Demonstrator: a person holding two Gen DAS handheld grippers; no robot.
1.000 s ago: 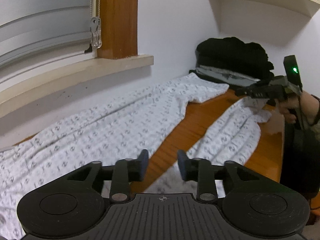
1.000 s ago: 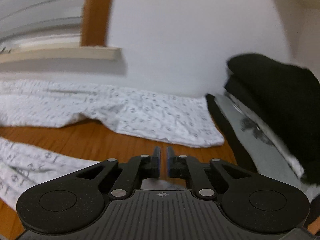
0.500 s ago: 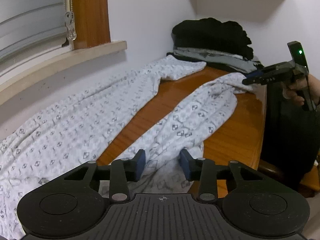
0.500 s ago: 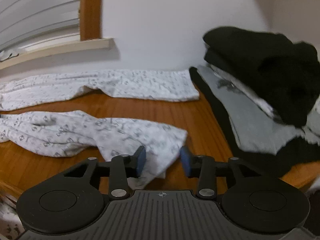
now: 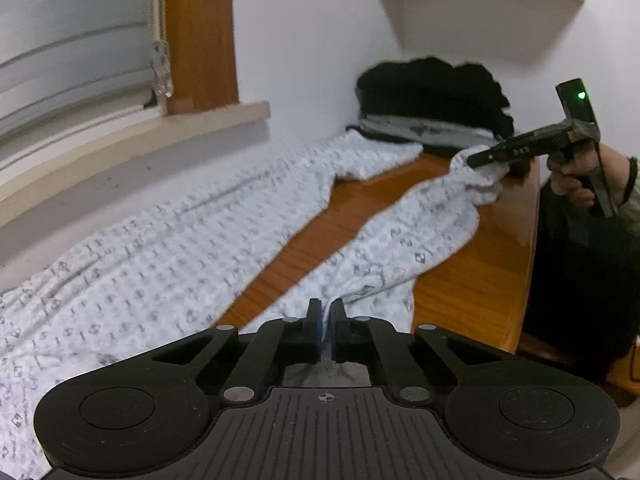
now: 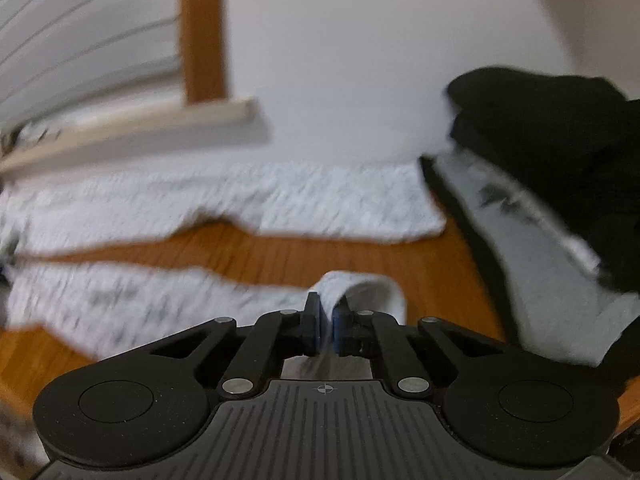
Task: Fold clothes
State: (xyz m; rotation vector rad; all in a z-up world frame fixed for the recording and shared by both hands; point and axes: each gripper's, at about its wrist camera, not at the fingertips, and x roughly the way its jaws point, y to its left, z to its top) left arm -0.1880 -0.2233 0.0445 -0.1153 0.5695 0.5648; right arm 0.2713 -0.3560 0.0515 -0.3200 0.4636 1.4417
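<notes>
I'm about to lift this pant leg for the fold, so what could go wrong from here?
1. The left tongs pinch only a thin edge of the white patterned cotton trousers; it may slip out.
2. The right tongs work close to the stack of folded black and grey clothes and could snag or topple it.

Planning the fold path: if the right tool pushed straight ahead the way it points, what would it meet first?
Probably bare wooden table, then the patterned garment's far leg by the wall; the right tool already pinches its near leg. Depth is unclear.
</notes>
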